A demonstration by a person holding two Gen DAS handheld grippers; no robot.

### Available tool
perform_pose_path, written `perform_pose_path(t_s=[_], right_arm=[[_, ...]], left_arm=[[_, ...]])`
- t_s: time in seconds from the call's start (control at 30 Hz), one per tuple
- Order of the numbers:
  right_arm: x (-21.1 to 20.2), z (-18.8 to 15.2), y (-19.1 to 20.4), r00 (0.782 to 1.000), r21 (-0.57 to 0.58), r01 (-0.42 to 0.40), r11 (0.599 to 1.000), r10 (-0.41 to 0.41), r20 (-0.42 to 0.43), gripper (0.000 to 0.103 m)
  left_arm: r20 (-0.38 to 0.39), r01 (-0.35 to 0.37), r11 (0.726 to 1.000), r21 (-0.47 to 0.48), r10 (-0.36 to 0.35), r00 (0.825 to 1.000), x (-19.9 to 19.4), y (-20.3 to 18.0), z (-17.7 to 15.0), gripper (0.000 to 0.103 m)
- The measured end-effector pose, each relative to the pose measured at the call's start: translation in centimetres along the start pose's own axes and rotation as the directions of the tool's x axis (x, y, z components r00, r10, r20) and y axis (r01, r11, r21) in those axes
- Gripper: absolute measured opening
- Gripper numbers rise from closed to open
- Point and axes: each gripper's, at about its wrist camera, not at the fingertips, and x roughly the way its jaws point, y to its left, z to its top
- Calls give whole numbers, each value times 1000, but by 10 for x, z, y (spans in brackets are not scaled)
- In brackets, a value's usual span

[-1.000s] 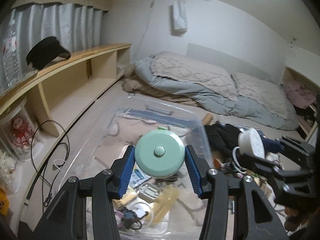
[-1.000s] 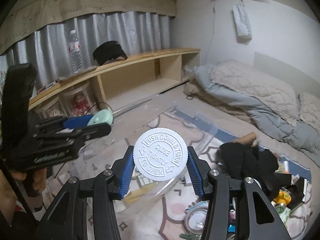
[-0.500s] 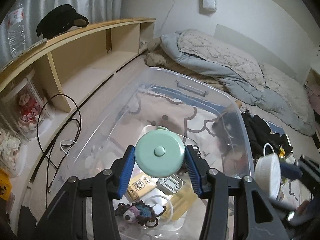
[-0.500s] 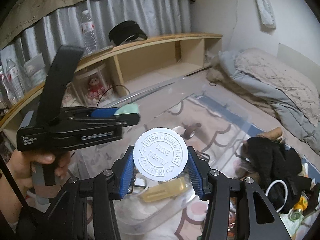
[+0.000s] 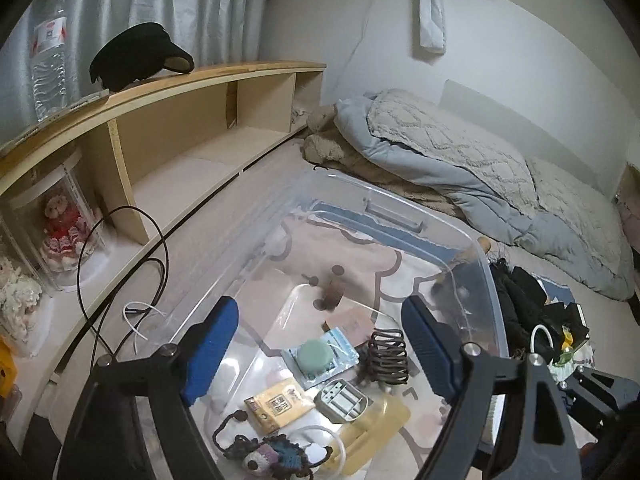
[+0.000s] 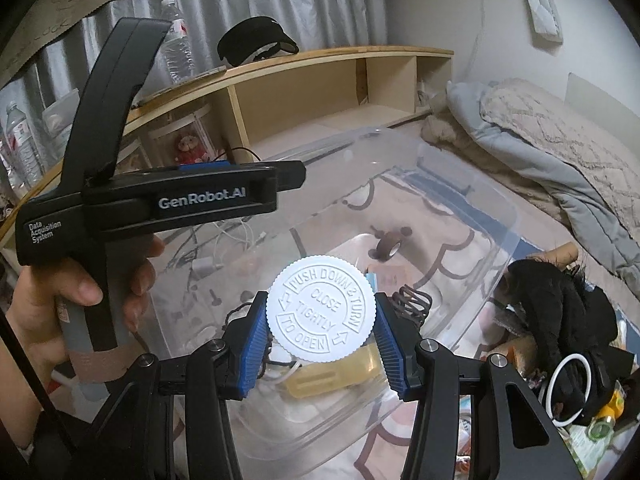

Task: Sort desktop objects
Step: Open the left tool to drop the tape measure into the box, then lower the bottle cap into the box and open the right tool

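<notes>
**Green disc in the bin, white cap in my grip**

My left gripper (image 5: 320, 344) has just been opening; its blue pads stand wide apart with nothing between them. Below, at twelve o'clock from the pads, the round mint-green tape measure (image 5: 316, 358) lies flat on a blue packet (image 5: 320, 356) on the floor of the clear plastic bin (image 5: 486, 276). My right gripper (image 6: 320, 340) is clamped on a white ribbed bottle cap (image 6: 322, 308), embossed "PUSH DOWN & TURN", held over the bin.
</notes>
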Motion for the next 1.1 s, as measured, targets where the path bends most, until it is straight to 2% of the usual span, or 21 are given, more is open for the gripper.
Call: perform_pose_path(t_s=[0.1, 0.2, 0.43, 0.6, 0.83, 0.93, 0.97, 1.03, 1.1], right_arm=[[6, -1, -1, 999, 20, -27, 999, 27, -22, 51], [16, -4, -4, 993, 92, -88, 992, 95, -74, 51], [34, -11, 9, 983, 87, -53, 995, 67, -172, 51], [42, -16, 15, 971, 103, -44, 994, 66, -230, 51], [43, -17, 24, 965, 65, -20, 998, 36, -261, 51], [43, -17, 23, 958, 86, -27, 996, 50, -284, 51], [44, -18, 22, 954, 101, -36, 994, 64, -294, 53], [40, -17, 21, 950, 133, -49, 990, 88, -300, 68], [32, -15, 24, 959, 113, -26, 993, 57, -278, 89]], left_arm=[[0, -6, 1000, 14, 6, 1000, -2, 0, -3, 84], [4, 2, 1000, 21, -2, 1000, -5, 0, -8, 84], [23, -26, 994, 106, 24, 999, -11, -8, -16, 84], [20, -23, 994, 107, 21, 1000, -11, -6, -17, 84], [18, -32, 991, 129, 30, 999, -11, -4, -21, 84], [15, -32, 991, 127, 30, 999, -10, -2, -21, 84], [14, -32, 992, 126, 30, 999, -10, -2, -21, 84], [13, -29, 992, 123, 27, 1000, -10, -1, -21, 84], [13, -27, 992, 121, 25, 1000, -10, -1, -21, 84]])
